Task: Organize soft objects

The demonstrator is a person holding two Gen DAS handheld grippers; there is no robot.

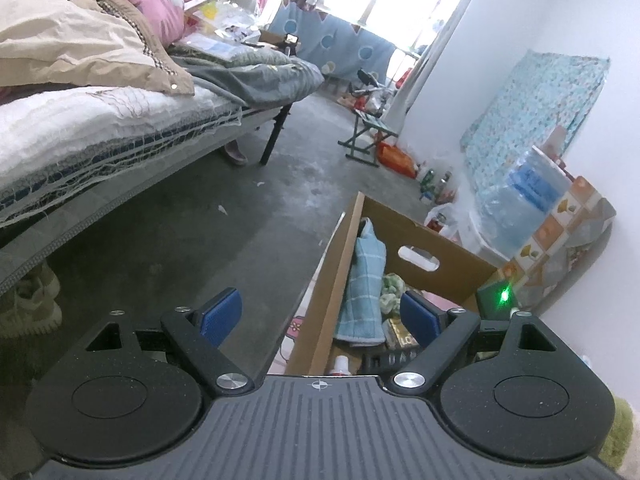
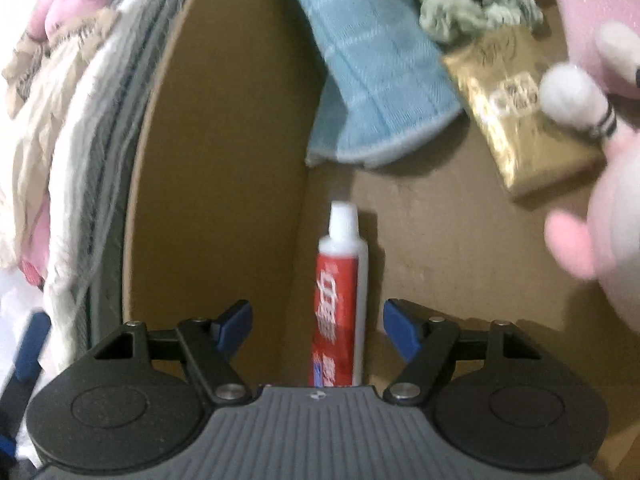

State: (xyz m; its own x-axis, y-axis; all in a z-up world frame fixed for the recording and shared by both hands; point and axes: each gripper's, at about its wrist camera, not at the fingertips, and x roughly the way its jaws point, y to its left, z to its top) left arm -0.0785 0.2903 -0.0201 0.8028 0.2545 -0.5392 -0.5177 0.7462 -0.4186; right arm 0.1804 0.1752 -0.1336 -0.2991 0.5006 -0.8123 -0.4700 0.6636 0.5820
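Note:
In the right wrist view I look down into a cardboard box [image 2: 224,160]. A red and white toothpaste tube [image 2: 340,292] lies on its floor, cap pointing away. My right gripper [image 2: 318,324] is open, with the tube between its blue pads [image 2: 400,330] and neither pad touching it. Beyond lie a light blue towel [image 2: 372,60], a green fluffy cloth [image 2: 476,0], a gold packet [image 2: 520,128] and a pink plush toy [image 2: 600,168]. My left gripper [image 1: 320,314] hangs open and empty over the box's near wall [image 1: 320,320]; the blue towel [image 1: 360,288] leans inside.
A bed [image 1: 100,132] with a beige quilt and pink pillows runs along the left. Bare concrete floor [image 1: 200,240] lies between bed and box. A large water bottle [image 1: 528,200], bags and small bottles stand by the right wall. A dark device with a green light [image 1: 500,296] sits at the box's right.

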